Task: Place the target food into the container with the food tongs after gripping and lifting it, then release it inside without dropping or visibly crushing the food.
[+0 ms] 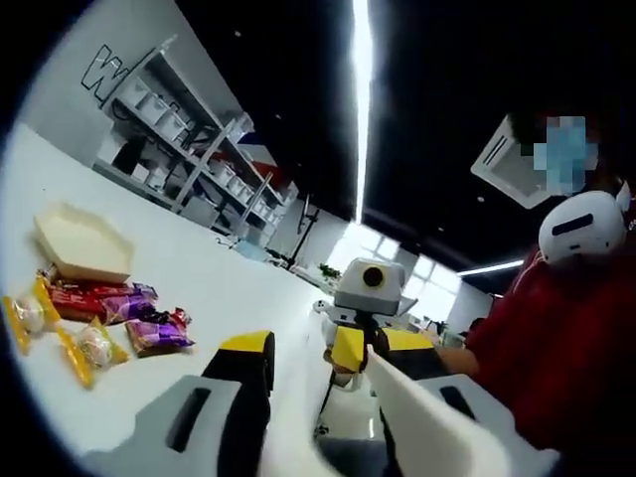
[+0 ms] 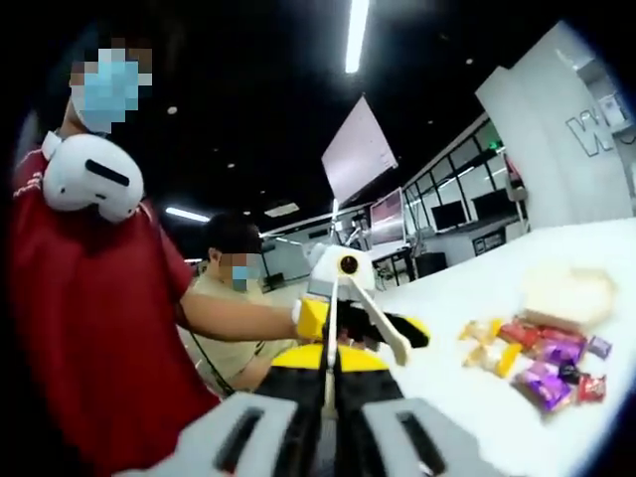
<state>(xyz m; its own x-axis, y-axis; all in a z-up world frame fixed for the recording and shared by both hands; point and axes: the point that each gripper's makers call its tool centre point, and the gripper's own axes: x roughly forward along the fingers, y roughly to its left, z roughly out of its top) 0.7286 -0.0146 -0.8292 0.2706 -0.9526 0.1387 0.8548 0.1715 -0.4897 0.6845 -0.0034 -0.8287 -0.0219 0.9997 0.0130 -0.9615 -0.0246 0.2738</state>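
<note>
White food tongs [image 2: 382, 320] run between the two grippers, which face each other above the white table [image 1: 199, 268]. My right gripper [image 2: 330, 360] is shut on one thin tong arm, seen edge-on between its yellow tips. My left gripper [image 1: 328, 343] stands open, its yellow tips wide on either side of the right gripper [image 1: 350, 348] and the tong arm [image 1: 422, 417]. Wrapped snacks [image 1: 119, 308] and yellow-wrapped candies [image 1: 89, 348] lie on the table beside a beige hexagonal container [image 1: 81, 241]. The snacks [image 2: 542, 373] and the container [image 2: 568, 293] lie right of the left gripper [image 2: 363, 323].
A person in a red top [image 2: 89, 328] with a white headset stands close behind the grippers. A second person [image 2: 234, 298] sits beyond. Shelving [image 1: 189, 139] lines the far wall. The table edge [image 1: 298, 298] runs close to the grippers.
</note>
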